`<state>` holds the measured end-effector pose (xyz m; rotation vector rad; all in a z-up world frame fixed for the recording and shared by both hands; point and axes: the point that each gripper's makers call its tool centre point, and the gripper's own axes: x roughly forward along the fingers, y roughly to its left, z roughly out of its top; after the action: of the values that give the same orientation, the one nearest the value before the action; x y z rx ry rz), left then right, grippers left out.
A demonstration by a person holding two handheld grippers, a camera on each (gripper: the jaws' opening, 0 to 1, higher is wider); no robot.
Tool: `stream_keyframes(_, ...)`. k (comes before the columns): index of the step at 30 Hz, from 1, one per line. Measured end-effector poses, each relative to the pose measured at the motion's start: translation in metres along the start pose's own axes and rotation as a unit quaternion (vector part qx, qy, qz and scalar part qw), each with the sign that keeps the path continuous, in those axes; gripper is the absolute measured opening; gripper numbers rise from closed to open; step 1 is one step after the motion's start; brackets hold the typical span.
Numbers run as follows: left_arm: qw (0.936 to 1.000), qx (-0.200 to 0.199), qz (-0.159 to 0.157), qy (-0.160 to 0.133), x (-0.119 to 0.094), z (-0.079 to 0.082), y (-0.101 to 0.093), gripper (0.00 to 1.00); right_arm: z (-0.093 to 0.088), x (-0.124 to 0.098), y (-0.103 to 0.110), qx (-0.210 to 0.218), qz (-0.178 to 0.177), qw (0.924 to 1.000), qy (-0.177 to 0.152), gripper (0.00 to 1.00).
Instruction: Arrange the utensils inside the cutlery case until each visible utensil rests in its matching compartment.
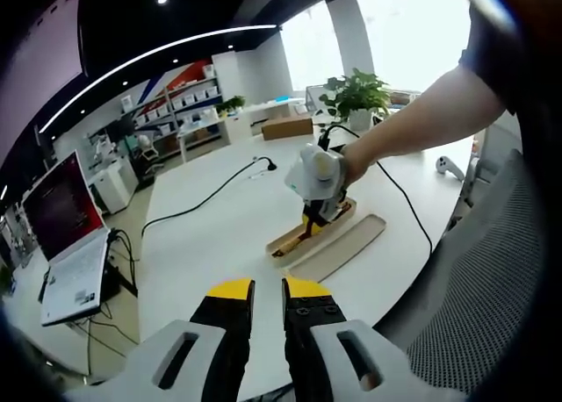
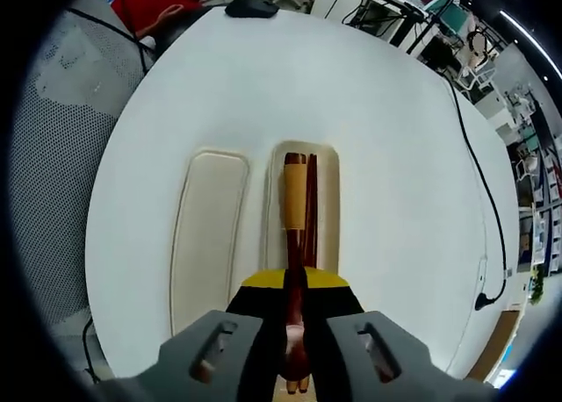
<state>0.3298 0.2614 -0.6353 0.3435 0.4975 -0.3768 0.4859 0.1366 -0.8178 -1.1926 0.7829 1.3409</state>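
Above the cutlery case (image 2: 303, 200), the right tongs (image 2: 296, 283) clamp dark chopsticks (image 2: 299, 244); the left tongs (image 1: 268, 290) hover nearly closed, holding nothing, over the desk (image 1: 219, 235).

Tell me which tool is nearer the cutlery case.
Right. The right tool is directly over the case, shut on brown utensils lying in it. The left tool hangs back near the table edge, jaws nearly closed, holding nothing.

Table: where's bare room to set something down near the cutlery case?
Bare table right of the cutlery case, out to the black cable, and beyond its far end. Crowded: the case, with utensils under the right gripper, and the lid alongside.
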Motion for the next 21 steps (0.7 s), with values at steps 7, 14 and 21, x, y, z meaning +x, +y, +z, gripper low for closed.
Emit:
stream_keyframes(7,1.0000,-0.002,0.004,0.000,-0.0002,0.0001,0.0023,0.13,0.0019,-0.0001,-0.0053,0.018,-0.011,0.9998,-0.008,0.01)
stream_keyframes(14,1.0000,0.002,0.003,0.007,0.0011,-0.0027,0.0016,0.13,0.0016,0.0017,-0.0021,0.012,-0.003,0.9999,-0.008,0.02)
stream_keyframes(21,0.9999,0.003,0.005,0.012,0.0016,-0.0045,0.0024,0.13,0.0037,-0.0015,-0.0061,0.010,-0.011,0.9997,-0.019,0.07)
